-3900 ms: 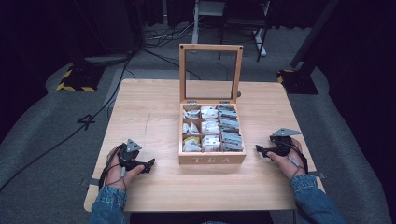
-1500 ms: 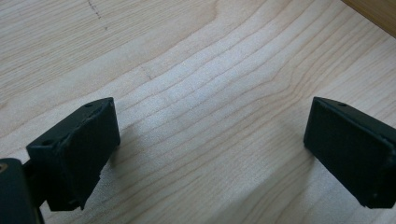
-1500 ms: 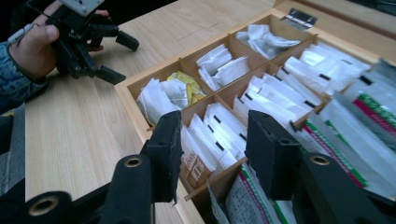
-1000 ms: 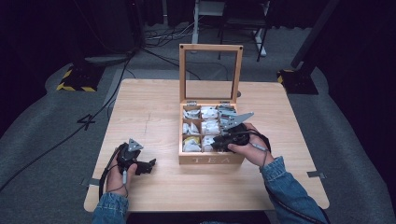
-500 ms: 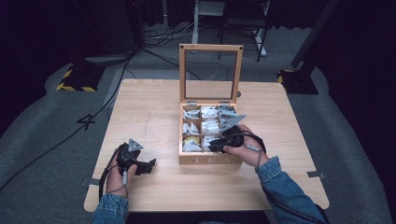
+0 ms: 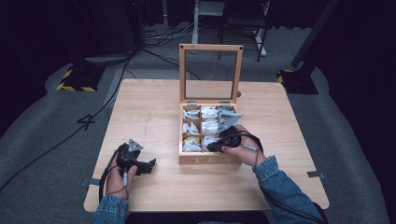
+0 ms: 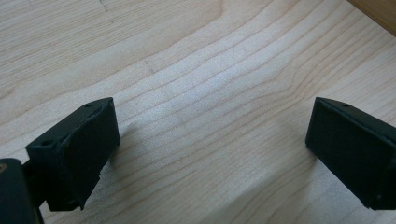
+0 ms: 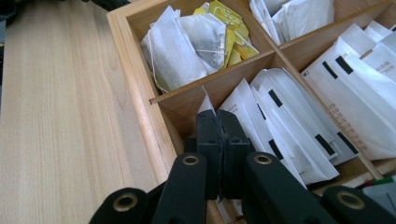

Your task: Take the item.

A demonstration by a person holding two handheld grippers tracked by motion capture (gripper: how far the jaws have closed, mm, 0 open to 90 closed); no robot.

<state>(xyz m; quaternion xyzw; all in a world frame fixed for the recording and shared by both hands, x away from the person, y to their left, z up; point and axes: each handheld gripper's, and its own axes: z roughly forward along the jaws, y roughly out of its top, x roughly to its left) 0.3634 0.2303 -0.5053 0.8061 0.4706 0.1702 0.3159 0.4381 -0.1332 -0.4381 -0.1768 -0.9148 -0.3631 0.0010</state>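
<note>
Right tongs (image 8: 218, 122) have just closed on a white sachet (image 8: 206, 103).

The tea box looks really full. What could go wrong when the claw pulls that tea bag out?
The right claw is shut on just the thin top edge of one white tea bag, so it might slip or tear. The bags in that compartment of the tea box are packed tightly, so neighbours could get dragged out too. The left claw rests open on the table, away from the box, so the box might lift.
</note>
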